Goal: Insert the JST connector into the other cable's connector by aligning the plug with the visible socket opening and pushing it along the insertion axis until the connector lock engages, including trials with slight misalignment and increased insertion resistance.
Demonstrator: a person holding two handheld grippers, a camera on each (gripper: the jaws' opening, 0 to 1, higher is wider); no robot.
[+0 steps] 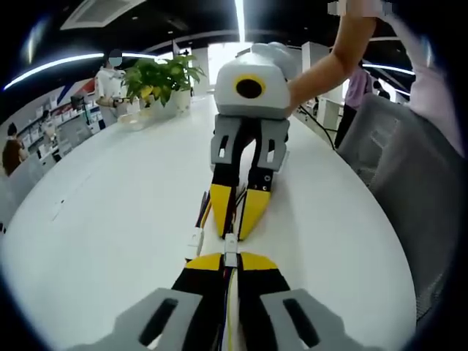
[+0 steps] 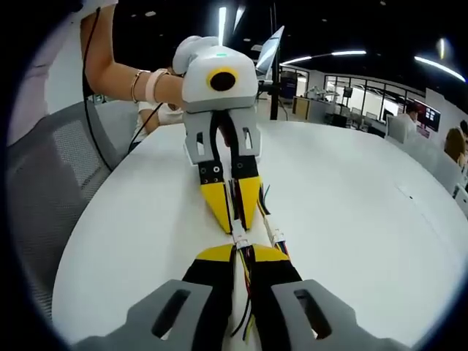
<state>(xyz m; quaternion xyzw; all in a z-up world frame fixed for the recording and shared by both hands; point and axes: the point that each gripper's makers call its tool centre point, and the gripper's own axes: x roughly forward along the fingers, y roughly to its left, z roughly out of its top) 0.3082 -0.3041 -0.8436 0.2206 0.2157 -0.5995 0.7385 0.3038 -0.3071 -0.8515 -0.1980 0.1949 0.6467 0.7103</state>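
Over the white table (image 1: 110,197), the two grippers meet tip to tip. My left gripper (image 1: 230,260) is shut on a bundle of coloured wires ending in a small white JST connector (image 1: 231,245). Facing it, my right gripper (image 1: 238,219) is shut on the other cable. In the right gripper view, my right gripper (image 2: 241,253) holds its wires, and the white connector pair (image 2: 239,240) sits between it and the left gripper (image 2: 235,212). The two connector halves touch; I cannot tell how deep the plug sits. A spare white connector (image 1: 194,246) (image 2: 278,235) lies beside them on the table.
A potted plant (image 1: 161,77) stands at the table's far end. A grey chair (image 1: 409,168) (image 2: 44,190) is close to the table edge, where the person's arm (image 2: 124,77) reaches in. Other people sit at desks in the background.
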